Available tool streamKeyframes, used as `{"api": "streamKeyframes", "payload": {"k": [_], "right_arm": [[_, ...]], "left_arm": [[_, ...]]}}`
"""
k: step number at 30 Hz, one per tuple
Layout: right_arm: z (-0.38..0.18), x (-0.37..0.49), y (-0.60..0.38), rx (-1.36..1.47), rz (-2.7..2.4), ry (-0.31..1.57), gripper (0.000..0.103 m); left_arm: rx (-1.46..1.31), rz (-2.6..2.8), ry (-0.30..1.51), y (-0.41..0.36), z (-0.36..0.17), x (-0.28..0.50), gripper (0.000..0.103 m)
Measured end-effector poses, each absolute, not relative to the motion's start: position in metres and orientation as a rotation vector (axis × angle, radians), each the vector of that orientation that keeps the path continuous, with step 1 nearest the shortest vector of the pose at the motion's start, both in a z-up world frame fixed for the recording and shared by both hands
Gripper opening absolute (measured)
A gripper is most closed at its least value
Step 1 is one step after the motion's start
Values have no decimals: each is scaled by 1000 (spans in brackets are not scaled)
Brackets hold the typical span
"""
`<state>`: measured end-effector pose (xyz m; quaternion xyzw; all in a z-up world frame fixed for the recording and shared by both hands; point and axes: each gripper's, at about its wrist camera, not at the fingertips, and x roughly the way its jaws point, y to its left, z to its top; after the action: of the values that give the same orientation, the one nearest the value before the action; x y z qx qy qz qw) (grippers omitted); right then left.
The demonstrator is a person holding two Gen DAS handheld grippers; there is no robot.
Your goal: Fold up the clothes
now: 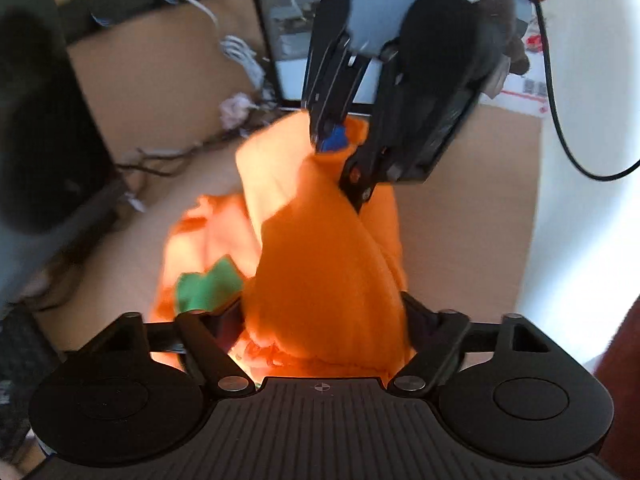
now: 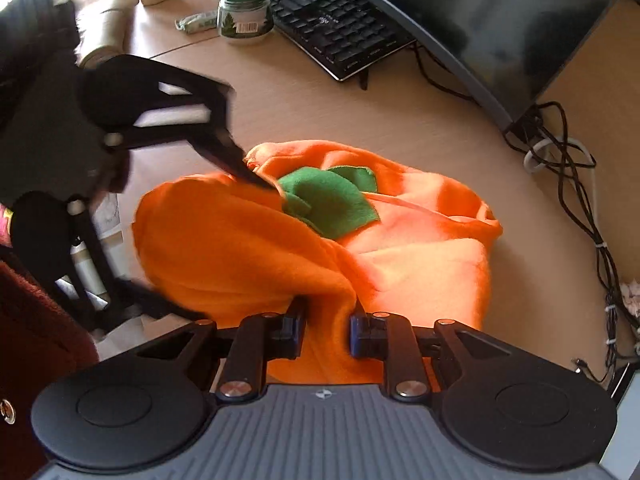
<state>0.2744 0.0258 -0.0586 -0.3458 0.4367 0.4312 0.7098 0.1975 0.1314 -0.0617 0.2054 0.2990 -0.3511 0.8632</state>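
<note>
1. Your right gripper (image 2: 325, 330) is nearly closed, pinching a fold of the orange fleece garment (image 2: 248, 248).
2. Your left gripper (image 1: 320, 320) stands wide with bunched fleece between its fingers; can't tell if the pads press on it.
3. The garment's a rumpled orange heap with green felt leaves (image 2: 332, 200), lying on the tan desk (image 2: 360, 120).
4. Further out: keyboard (image 2: 332, 24), dark monitor (image 2: 500, 20), a green-lidded jar (image 2: 245, 14) and tangled cables (image 2: 560, 152).

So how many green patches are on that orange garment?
2, overlapping on top of the orange garment: a large green patch and a smaller one behind it. More may be hidden in folds.
</note>
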Motion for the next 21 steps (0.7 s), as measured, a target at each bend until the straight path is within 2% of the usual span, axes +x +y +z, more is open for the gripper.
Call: {"api": "streamKeyframes", "payload": {"k": [1, 2, 3, 5, 8, 10, 19, 21], "right_arm": [[-55, 273, 21, -775, 967, 956, 25], [-51, 271, 16, -782, 977, 943, 35], [-46, 269, 10, -793, 989, 922, 55], [-33, 269, -5, -818, 1012, 841, 70], [-16, 288, -27, -721, 976, 787, 71], [-7, 302, -40, -635, 938, 762, 72], [-42, 368, -18, -493, 804, 700, 74], [-58, 398, -2, -372, 793, 738, 74]], "left_arm": [[407, -768, 648, 136, -63, 202, 76], [354, -791, 678, 142, -64, 209, 75], [267, -804, 717, 152, -64, 218, 73], [-21, -785, 811, 178, -67, 246, 71], [-550, -706, 930, 231, -90, 283, 67], [-766, -619, 940, 253, -107, 294, 67], [-1079, -491, 927, 271, -141, 296, 65], [-1130, -471, 930, 275, -146, 297, 64]]}}
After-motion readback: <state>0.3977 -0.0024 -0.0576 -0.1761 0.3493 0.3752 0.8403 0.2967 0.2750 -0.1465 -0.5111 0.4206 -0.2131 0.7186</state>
